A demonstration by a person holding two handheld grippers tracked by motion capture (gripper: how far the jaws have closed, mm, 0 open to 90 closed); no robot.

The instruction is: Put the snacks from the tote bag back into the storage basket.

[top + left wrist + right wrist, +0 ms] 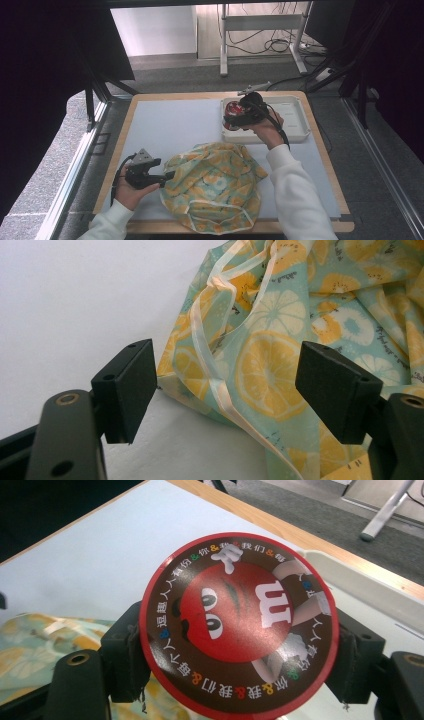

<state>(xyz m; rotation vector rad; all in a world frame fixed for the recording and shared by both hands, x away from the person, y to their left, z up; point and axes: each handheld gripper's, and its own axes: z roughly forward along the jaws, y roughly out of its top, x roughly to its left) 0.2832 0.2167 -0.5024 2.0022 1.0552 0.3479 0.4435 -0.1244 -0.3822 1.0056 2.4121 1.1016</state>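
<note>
High view shows the right gripper (239, 116) clamping a round tin (239, 625) by its rim over the tray (299, 131) at 1 o'clock. That thin edge grip could let it twist or drop. The left gripper (227, 390), jaws wide, faces the bag (214, 186) at 6 o'clock and could snag its ribbon (212, 375).

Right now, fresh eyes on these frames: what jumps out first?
The round red-rimmed tin with a red candy character, clamped between the right gripper's fingers over the white tray at the table's far right. Next, the lemon-print drawstring bag heaped at the near edge. The left gripper is open at its rim, a pale ribbon running between the fingers.
</note>
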